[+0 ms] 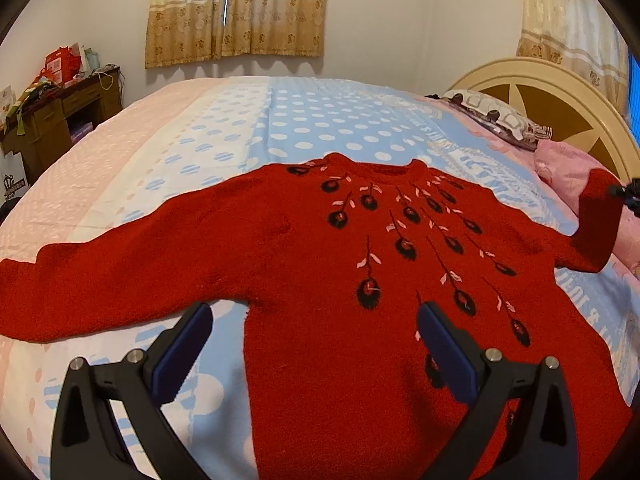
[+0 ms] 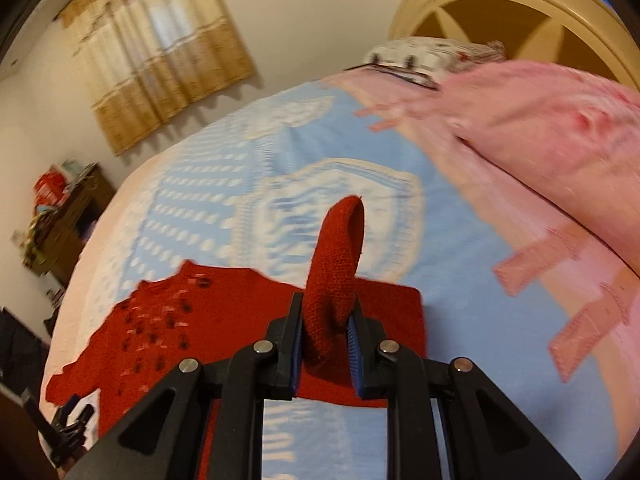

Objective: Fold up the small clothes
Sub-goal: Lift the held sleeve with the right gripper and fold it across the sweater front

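A red knit sweater [image 1: 320, 264] with black and pink flower motifs lies face up on the bed, neck away from me. My left gripper [image 1: 316, 328] is open and empty, hovering over the sweater's lower left side. My right gripper [image 2: 326, 320] is shut on the sweater's right sleeve cuff [image 2: 340, 256] and holds it lifted off the bed. In the left wrist view the raised sleeve [image 1: 596, 220] stands up at the far right with the right gripper [image 1: 630, 194] just showing. The sweater's body [image 2: 168, 320] also shows in the right wrist view.
The bed has a blue, white and pink dotted cover [image 1: 320, 120]. A pink quilt [image 2: 552, 136] and a patterned pillow [image 1: 496, 116] lie by the cream headboard [image 1: 560, 92]. A wooden desk with clutter [image 1: 52, 116] stands at the left. Curtains [image 1: 236, 8] hang behind.
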The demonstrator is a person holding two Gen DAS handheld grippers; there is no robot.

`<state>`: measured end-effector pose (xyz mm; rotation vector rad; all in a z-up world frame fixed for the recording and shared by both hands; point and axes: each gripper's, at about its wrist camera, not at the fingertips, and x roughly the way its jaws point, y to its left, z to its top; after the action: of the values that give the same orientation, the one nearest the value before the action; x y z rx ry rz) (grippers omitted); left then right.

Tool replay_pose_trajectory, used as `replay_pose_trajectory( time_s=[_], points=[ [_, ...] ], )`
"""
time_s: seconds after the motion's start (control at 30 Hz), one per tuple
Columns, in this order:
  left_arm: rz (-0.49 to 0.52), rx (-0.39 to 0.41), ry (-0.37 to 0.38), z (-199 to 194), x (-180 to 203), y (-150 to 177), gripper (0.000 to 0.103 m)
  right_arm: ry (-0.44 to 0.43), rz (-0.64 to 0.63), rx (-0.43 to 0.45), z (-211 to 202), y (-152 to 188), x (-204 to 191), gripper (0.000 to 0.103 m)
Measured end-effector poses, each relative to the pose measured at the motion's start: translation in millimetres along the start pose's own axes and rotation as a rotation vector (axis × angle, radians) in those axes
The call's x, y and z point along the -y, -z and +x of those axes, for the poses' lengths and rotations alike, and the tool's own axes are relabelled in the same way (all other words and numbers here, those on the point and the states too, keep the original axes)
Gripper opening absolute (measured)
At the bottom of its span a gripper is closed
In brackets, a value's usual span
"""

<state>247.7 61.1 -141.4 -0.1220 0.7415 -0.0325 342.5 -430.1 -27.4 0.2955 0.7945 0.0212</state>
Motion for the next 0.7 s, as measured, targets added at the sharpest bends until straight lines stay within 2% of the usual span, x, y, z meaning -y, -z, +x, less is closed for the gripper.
replay_pose_trajectory(
  time_s=[0.43, 0.7],
  points=[
    [-0.050, 0.021, 0.029, -5, -17, 4, 0.103, -0.154, -0.159, 0.021, 7, -7, -143, 0.018],
    [-0.063, 0.030, 0.024, -9, -27, 7, 0.103, -0.228, -0.256, 0.000, 30, 11, -223, 0.018]
  ],
)
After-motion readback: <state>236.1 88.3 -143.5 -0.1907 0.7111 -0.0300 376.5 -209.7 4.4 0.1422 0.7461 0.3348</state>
